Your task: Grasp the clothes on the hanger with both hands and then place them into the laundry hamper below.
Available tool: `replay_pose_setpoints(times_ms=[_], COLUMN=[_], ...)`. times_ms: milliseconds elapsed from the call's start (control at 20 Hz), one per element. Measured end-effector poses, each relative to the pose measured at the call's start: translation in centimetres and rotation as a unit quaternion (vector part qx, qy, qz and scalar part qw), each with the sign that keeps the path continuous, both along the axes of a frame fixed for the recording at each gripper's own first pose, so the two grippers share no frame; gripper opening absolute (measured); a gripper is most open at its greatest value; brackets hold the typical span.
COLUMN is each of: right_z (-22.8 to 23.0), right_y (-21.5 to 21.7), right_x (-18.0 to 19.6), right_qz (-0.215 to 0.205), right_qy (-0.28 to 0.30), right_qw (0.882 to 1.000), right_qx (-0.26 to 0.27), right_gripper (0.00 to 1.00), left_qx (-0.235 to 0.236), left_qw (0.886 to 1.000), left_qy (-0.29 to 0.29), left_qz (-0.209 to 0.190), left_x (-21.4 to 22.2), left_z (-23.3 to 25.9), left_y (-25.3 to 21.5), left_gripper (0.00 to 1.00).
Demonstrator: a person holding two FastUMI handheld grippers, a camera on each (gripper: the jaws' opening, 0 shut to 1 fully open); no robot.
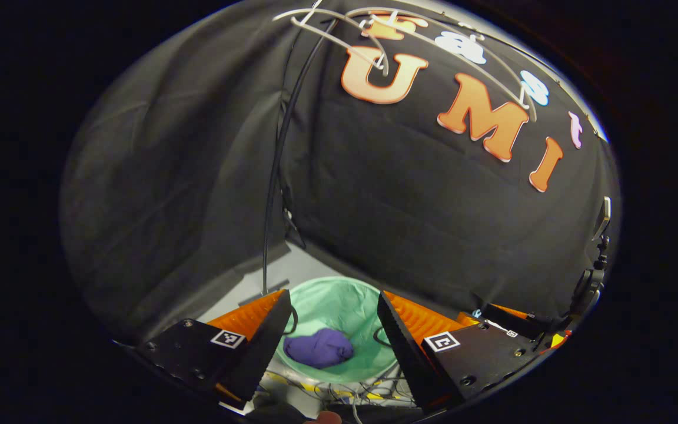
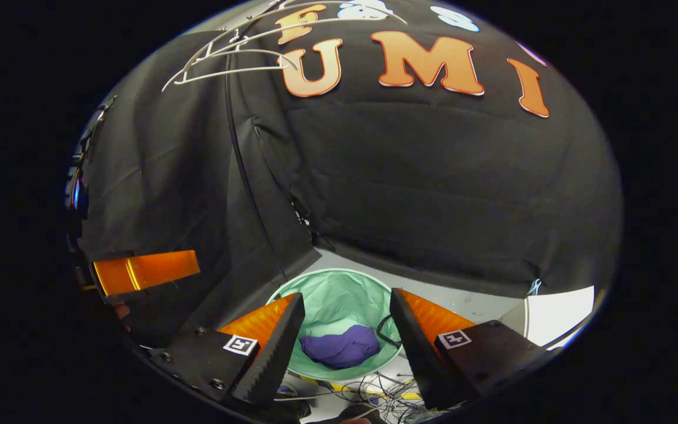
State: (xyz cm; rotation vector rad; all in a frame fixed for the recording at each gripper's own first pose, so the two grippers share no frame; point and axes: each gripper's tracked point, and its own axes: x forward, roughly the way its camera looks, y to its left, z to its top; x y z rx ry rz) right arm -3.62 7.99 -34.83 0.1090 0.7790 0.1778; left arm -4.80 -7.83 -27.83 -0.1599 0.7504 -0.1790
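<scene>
**Purple garment in the hamper, both hand-held grippers spread above it**

In the left gripper view, the left hand-held gripper (image 1: 334, 330) has its two fingers set well apart with nothing between them. Through the gap, lower and farther off, stands the green laundry hamper (image 1: 339, 297) on the pale floor (image 1: 239, 291). A crumpled purple garment (image 1: 319, 347) lies in the bottom of the hamper, toward its near side and apart from both fingers. A tangle of thin cables (image 1: 345, 391) lies on the floor just near of the hamper. Up at the top, bare white hangers (image 1: 374, 41) hang in front of the black cloth wall (image 1: 198, 176), and a dark pole (image 1: 277, 165) runs down from them toward the floor. At the far right edge part of the other gripper (image 1: 512, 321) shows beside a dark stand (image 1: 592, 277).

In the right gripper view, the right hand-held gripper (image 2: 348, 335) is likewise spread wide and holds nothing. The hamper (image 2: 330, 288) sits below and beyond its fingers, and the garment (image 2: 342, 347) rests inside, framed between the fingers without touching either. Cables (image 2: 374, 386) lie near the hamper's rim. The hangers (image 2: 239, 50) hang empty at upper left, well above the gripper. At the left edge an orange finger of the left gripper (image 2: 145, 271) shows, held off to that side.
</scene>
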Motion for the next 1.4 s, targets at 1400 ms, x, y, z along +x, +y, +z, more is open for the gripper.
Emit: replay_pose_setpoints(times_ms=[1400], right_z=[32.6], right_y=[-18.8], right_x=[4.8], right_qz=[-0.163], right_qy=[-0.349], right_qw=[0.921], right_qx=[-0.064], right_gripper=[0.84], left_qx=[0.046], left_qw=[0.920], left_qy=[-0.368], left_qz=[0.126], left_x=[6.5], left_z=[30.7], left_y=[10.5], left_gripper=[0.89])
